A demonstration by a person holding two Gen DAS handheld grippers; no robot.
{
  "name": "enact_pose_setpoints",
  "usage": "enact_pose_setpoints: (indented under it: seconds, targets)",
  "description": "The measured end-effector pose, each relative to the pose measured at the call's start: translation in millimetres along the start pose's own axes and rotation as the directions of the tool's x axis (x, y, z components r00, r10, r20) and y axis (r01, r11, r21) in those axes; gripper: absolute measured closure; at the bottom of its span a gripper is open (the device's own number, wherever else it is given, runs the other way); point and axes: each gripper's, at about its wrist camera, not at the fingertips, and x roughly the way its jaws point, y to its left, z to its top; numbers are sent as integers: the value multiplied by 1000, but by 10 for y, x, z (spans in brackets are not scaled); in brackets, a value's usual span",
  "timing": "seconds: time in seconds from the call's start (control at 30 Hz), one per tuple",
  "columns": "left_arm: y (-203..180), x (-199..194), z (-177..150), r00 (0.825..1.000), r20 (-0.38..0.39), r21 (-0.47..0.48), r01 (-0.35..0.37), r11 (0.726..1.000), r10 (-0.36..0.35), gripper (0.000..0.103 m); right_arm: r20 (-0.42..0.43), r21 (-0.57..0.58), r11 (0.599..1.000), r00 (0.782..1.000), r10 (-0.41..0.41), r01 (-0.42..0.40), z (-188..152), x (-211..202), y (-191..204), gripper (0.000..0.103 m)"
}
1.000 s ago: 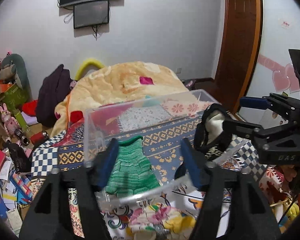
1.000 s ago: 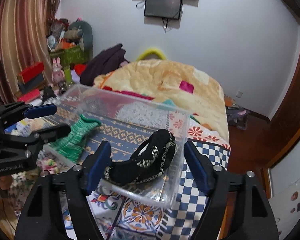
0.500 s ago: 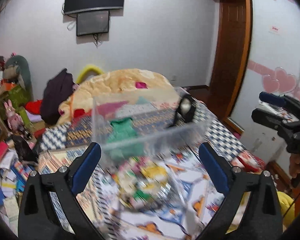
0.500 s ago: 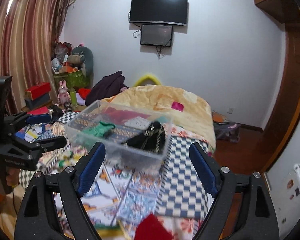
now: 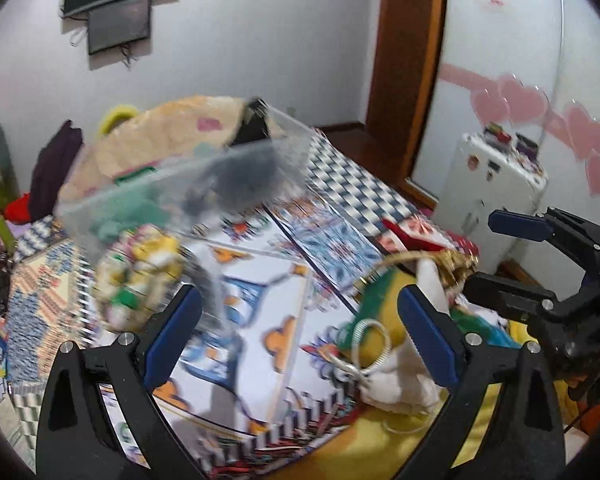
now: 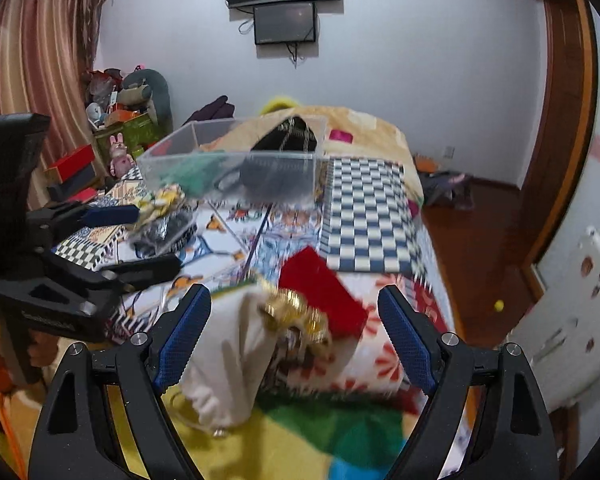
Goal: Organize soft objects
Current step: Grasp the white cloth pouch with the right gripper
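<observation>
Both grippers hover w/ fingers spread wide, empty, over the patterned bedspread (image 6: 364, 200). The right gripper (image 6: 294, 332) frames a cream cloth pouch w/ gold trim (image 6: 236, 344) just ahead of its fingers, beside a red cloth (image 6: 320, 296). The left gripper (image 5: 300, 336) sits nearby. The clear plastic bin (image 6: 236, 168), holding green knit & black items, lies well beyond. Likely best: drop straight over the pouch's bunched middle, pinch fabric, not trim.

both grippers have backed away from the clear bin (image 6: 236, 168).
</observation>
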Motion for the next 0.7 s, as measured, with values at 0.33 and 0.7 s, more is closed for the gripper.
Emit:
enact_pose_setpoints:
  seconds: [0.33,0.7]
  targets:
    - [65,214,-157,999,-37,-20,-25,999,24,4,-78,96,988,989,127,-119,-294,89,-78,40]
    - [145,201,-197,999,-42,-48,-20,999,18,3,-155,91,965,954,258,-246,-401,374,71,88]
